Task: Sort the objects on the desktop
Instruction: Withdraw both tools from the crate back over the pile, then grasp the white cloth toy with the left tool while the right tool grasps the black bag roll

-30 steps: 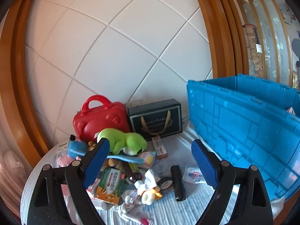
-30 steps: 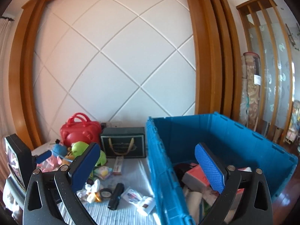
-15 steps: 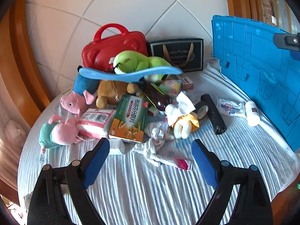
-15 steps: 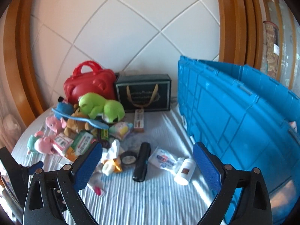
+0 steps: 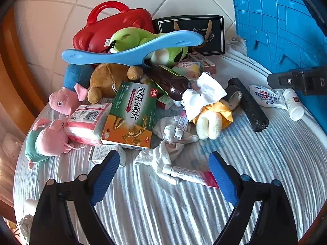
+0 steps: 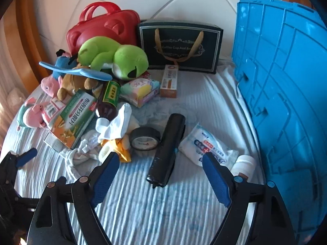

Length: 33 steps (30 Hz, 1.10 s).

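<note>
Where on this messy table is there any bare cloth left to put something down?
The striped cloth is bare in front, between the black roll and the right gripper, and between the orange box and blue crate. The toy pile is crowded.

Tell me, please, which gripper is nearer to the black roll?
Right. The right gripper hovers open just short of the black roll, which lies between its fingers' line; the left gripper hangs open over the tube, left of the roll.

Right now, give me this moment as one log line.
left gripper: open, over tube | right gripper: open, over black roll | bin: waiting
</note>
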{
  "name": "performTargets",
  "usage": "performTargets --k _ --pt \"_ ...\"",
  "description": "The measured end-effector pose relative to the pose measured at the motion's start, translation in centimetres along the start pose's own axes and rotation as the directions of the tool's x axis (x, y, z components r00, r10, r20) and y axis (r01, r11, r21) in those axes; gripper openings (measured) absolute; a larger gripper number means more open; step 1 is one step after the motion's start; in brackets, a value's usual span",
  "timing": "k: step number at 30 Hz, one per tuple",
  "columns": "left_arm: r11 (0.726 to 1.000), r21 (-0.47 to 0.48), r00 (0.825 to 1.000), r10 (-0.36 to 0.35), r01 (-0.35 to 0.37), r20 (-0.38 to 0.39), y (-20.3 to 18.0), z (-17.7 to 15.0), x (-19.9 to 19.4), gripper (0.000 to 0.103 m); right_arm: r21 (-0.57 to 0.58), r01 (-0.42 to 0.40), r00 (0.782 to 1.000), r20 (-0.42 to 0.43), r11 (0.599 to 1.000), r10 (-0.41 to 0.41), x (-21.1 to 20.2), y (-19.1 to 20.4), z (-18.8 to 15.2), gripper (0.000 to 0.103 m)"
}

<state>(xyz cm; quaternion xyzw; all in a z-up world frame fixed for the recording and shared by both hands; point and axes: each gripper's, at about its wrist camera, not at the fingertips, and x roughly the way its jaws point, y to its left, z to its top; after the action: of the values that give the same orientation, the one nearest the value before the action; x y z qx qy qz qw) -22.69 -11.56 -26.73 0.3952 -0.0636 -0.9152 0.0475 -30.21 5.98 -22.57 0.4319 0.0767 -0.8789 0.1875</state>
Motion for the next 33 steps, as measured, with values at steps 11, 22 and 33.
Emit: performTargets --k 11,22,33 --pt "0.995 0.039 0.987 -0.085 0.091 -0.136 1.2 -0.5 6.9 0.056 0.026 -0.028 0.995 -0.092 0.999 0.030 5.1 -0.8 -0.2 0.071" --pt "0.987 0.063 0.980 -0.139 0.149 -0.139 1.1 -0.3 7.3 0.031 0.029 0.034 0.982 -0.184 0.999 -0.028 10.5 -0.3 0.1 0.045" --pt "0.966 0.072 0.966 -0.242 0.248 -0.089 1.2 -0.4 4.1 0.015 0.151 -0.023 0.981 -0.185 0.988 0.051 9.3 -2.0 -1.3 0.035"
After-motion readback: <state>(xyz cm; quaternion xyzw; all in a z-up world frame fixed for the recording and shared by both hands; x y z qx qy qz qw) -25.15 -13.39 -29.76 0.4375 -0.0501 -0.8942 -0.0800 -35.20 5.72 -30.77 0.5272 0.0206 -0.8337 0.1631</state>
